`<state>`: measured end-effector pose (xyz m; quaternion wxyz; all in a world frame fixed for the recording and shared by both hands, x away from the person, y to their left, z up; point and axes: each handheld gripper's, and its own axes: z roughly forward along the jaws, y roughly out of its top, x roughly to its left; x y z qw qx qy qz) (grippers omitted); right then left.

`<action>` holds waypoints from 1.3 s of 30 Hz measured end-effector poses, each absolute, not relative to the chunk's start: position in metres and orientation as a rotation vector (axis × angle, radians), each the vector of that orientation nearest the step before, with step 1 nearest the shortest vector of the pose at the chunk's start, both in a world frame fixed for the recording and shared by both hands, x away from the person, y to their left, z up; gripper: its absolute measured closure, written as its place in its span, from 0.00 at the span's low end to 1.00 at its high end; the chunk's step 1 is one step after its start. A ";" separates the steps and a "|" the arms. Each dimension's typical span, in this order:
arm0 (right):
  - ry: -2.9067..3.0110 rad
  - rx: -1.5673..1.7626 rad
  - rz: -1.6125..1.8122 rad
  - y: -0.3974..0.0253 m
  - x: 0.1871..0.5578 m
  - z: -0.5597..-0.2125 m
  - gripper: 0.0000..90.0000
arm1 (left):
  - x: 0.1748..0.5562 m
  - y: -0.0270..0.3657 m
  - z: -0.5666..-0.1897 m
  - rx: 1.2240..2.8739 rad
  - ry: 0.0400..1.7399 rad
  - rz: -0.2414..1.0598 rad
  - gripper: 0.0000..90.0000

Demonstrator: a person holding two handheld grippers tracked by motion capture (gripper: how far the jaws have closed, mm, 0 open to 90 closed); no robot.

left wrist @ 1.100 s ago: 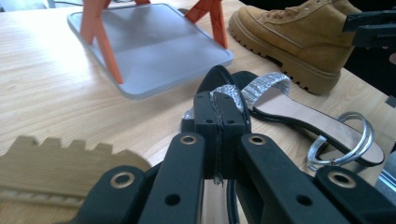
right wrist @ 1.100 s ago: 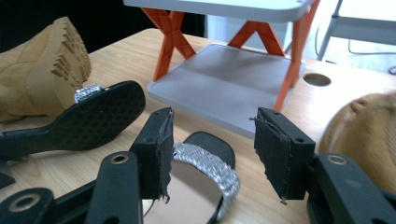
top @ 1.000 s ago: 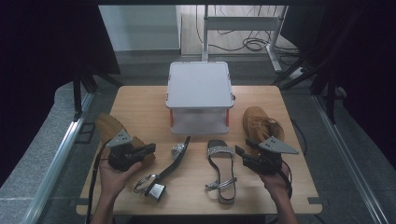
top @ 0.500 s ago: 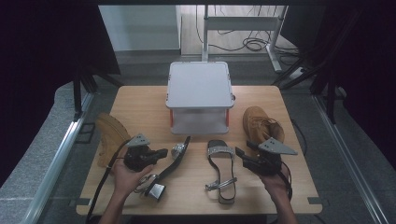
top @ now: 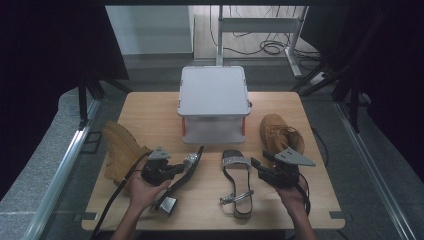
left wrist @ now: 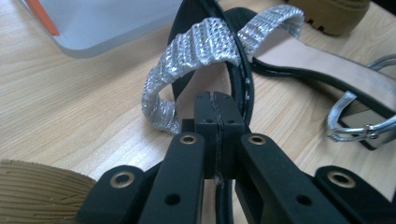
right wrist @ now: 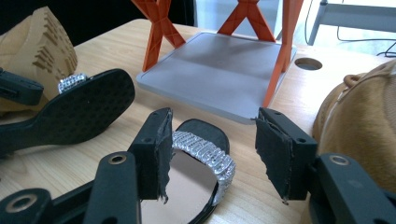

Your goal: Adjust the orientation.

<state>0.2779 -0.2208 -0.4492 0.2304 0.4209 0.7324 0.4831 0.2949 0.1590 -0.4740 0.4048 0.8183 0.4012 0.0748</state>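
Black left tool (left wrist: 215, 109): jaws pressed together, clenched on the edge of the left sandal's sole just beside its glittery strap; in the high view (top: 161, 170) it sits near the front-left part of the counter, cradled in the person's left hand (top: 144, 189).
Left sandal (top: 184, 172): black, tipped on its side so its dotted sole faces the right tool; silver strap (left wrist: 196, 60) arches up just beyond the jaws; block heel toward the front edge of the counter.
Right tool (right wrist: 211, 149): jaws spread wide, released, gripping nothing; held by the right hand (top: 295, 192) near the front-right part of the counter (top: 282, 172).
Right sandal (top: 236, 182): lies flat, sole down, at the front middle of the counter, toe toward the far edge; its silver toe strap (right wrist: 205, 151) shows between the spread jaws, not touched by them; buckle strap loose toward the front edge.
Left boot (top: 120, 152): tan, lying on its side by the left edge, ridged sole showing, just beside the left tool.
Right boot (top: 280, 135): tan, upright near the right edge, just behind the right tool.
Stand (top: 214, 102): grey two-tier shelf with orange cross legs, at the middle of the far edge.
Counter (top: 150, 107): light wood.
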 end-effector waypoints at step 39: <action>2.024 1.157 1.292 -0.222 0.278 -0.455 0.51 | 0.271 0.114 -0.483 2.171 0.887 0.075 0.99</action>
